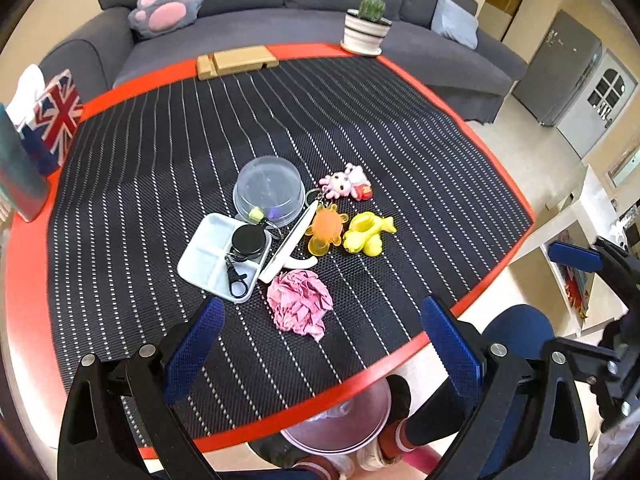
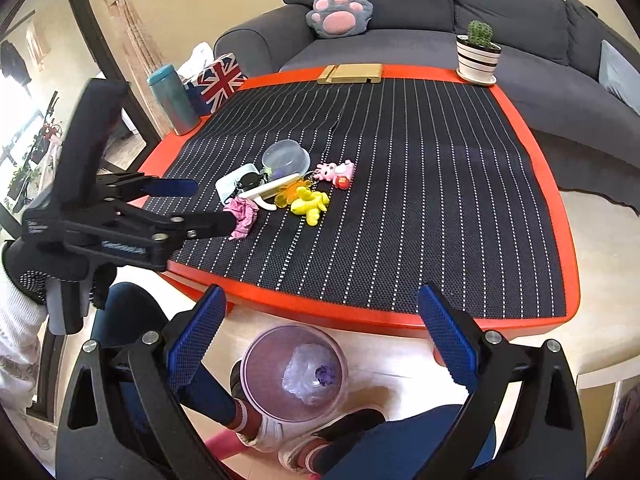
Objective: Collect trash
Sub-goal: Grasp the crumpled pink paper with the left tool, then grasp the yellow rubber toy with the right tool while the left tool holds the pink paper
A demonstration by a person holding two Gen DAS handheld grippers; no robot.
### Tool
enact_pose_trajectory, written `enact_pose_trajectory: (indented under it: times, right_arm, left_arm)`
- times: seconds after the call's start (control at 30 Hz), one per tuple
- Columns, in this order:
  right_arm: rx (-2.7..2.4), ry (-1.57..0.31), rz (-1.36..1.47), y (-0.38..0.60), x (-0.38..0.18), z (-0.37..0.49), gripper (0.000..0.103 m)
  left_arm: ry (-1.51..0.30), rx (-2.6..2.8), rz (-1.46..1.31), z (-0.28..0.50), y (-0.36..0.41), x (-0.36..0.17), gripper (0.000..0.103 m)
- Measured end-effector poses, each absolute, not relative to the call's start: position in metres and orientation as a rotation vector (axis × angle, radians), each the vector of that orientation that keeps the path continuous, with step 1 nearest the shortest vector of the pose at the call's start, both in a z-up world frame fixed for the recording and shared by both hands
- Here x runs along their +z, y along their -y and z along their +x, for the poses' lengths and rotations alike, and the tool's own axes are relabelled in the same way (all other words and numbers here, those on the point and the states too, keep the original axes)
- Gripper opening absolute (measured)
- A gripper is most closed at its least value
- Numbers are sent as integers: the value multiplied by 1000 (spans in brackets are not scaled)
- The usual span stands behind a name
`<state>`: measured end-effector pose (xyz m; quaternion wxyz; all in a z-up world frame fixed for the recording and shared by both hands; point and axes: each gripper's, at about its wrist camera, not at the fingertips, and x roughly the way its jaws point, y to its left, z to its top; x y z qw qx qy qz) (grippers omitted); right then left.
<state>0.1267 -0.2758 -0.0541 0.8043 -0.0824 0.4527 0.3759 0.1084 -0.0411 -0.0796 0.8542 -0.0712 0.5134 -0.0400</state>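
Grey sofa, filling the upper part of the left wrist view; paw cushion propped on it at upper left.

Red-rimmed worktop under a black striped mat, taking up mid-frame in both views. Potted cactus, wooden stand, flag-printed box and teal tumbler parked along the far and left edges, seemingly kept clear of the working area.

Waste bin, lower centre of the right wrist view, on the floor just below the worktop's near edge, lined with a clear bag and holding something purple; likely placed there so that trash drops straight off the edge.

Left claw, bottom of its own view, jaws spread wide and empty, lined up with the crumpled pink paper lying just above and between the blue pads; presumably the next item to collect, since it is the only obvious trash.

Right claw, bottom of its view, jaws likewise wide apart and empty, hovering over the bin.

Clutter in mid-frame, behind the paper: clear round tub, white divided tray carrying a black badge reel, white strip-like item, orange toy, yellow toy, pink figure keychain. Probably keepers, not trash.
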Motion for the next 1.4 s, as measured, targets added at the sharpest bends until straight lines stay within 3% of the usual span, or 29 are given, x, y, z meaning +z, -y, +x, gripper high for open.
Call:
enact_pose_trajectory:
  times: [0.47,0.53,0.6,0.73,0.93,1.4]
  right_arm:
    - [803,-968,-167,283,-53,131,95]
    - [803,-967,-167,283,-53,130,95]
    - [803,-967,-167,283,-53,130,95]
    - [802,-968,-168,283,-53,131,95]
    - [802,-970,-171,281,-53,129,95]
    - [807,-957,-189,273,-50,129,95]
  left_arm:
    - [-1155,-9,-149,129,40,-104,94]
    - [-1155,-7,-149,128,41,-104,89]
    - [-1161,-4,-150,128,41,-106,76]
    - [-1161,-7,-137,127,43,-107,66]
    - [-1158,-12,-138,126,41,-105,35]
    - [-1084,-19,-139,112,37,-87,33]
